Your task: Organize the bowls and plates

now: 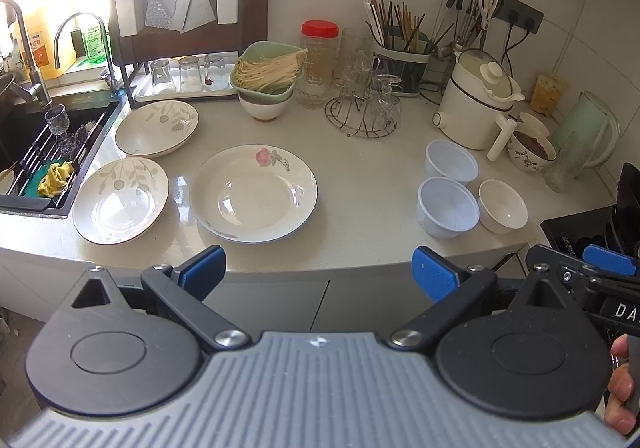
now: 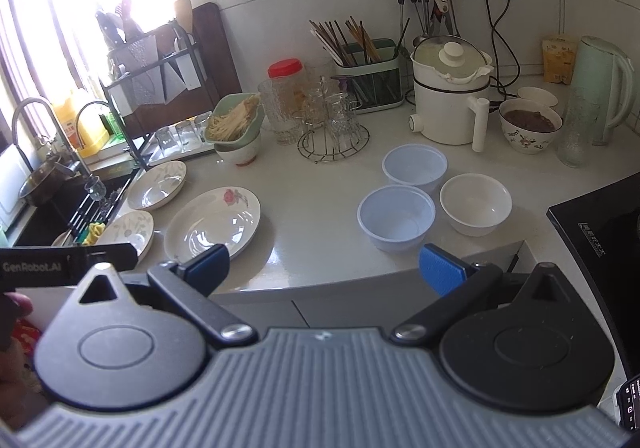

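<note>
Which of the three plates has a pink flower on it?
The biggest plate, the one nearest the counter's front edge. It has a pink rose on its rim, while the two leaf-patterned plates by the sink show only grey leaves.

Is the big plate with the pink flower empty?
Empty. The flower plate shows only bare, shiny white inside, with nothing lying on it in either view.

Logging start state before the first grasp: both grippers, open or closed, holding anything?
Left gripper: open, empty, short of the counter edge.
Right gripper: open, empty, also short of the counter.
</note>
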The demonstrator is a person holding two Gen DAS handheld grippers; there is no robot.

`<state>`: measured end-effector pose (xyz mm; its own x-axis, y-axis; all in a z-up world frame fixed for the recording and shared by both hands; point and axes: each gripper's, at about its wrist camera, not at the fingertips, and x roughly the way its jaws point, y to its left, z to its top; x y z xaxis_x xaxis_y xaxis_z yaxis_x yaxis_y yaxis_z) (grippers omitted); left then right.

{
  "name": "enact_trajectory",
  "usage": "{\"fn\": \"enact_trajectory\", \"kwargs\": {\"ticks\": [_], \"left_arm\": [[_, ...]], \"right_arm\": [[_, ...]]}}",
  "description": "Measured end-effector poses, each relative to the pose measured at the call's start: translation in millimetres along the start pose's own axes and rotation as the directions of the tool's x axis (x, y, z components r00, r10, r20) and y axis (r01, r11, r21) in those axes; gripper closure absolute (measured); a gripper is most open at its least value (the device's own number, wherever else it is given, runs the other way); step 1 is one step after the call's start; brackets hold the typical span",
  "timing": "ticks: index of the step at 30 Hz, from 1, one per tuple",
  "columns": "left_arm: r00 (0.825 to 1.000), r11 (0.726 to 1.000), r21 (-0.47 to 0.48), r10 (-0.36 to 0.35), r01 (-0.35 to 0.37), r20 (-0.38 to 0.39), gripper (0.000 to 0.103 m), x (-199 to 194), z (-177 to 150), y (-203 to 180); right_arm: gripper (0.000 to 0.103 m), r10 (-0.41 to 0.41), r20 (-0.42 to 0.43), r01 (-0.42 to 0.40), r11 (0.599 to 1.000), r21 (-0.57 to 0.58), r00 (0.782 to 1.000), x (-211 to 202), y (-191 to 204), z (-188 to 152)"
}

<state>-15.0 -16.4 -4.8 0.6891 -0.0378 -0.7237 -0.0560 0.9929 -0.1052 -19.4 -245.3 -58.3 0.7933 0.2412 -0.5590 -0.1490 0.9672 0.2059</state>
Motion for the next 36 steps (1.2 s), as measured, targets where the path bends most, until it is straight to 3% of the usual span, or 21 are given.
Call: {"fn": "enact_trajectory", "kwargs": {"ticks": [18, 24, 36], "left_arm": [[1.000, 1.000, 0.018, 0.019, -0.019, -0.018, 0.002, 4.1, 10.5, 6.2], [0.999, 0.999, 0.017, 0.040, -0.040, -0.009, 0.002, 6.9, 17.5, 24.1], [1.000, 0.999, 0.039, -0.009, 0.010, -0.029, 0.002, 36.3, 42.9, 77.9]], "right_arm": [[0.000, 0.025, 0.005, -0.025, 1.000, -0.004, 1.000, 2.7, 8.6, -1.7], [0.000, 0.075, 0.046, -0.075, 0.997, 0.000, 0.996, 4.9, 17.5, 0.9], [0.000, 0.019, 0.024, -0.020, 0.999, 0.029, 1.000, 35.8, 58.7, 10.0]]}}
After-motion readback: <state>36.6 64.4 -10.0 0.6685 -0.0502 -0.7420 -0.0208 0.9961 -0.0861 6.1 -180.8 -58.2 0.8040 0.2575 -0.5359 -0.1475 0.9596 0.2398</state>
